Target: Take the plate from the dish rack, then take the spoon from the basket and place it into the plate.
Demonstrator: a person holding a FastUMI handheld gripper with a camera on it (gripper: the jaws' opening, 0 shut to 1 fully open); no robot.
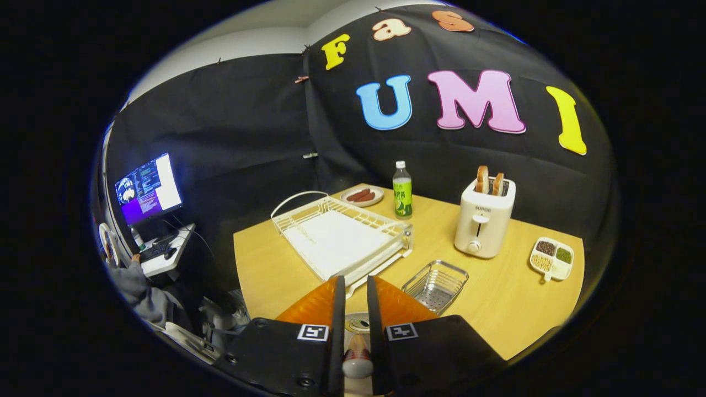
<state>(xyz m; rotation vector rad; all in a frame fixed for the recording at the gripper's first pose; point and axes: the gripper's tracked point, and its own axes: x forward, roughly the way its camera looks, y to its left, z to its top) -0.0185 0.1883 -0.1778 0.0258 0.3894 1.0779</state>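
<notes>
Spoon held over the plate at the near edge of the light wooden tabletop.

The white wire dish rack and small metal mesh basket stood empty beyond the fingers. The pale round plate lay beneath them. The gripper seemed clenched on the pale-handled spoon, likely ready to lower it.
</notes>
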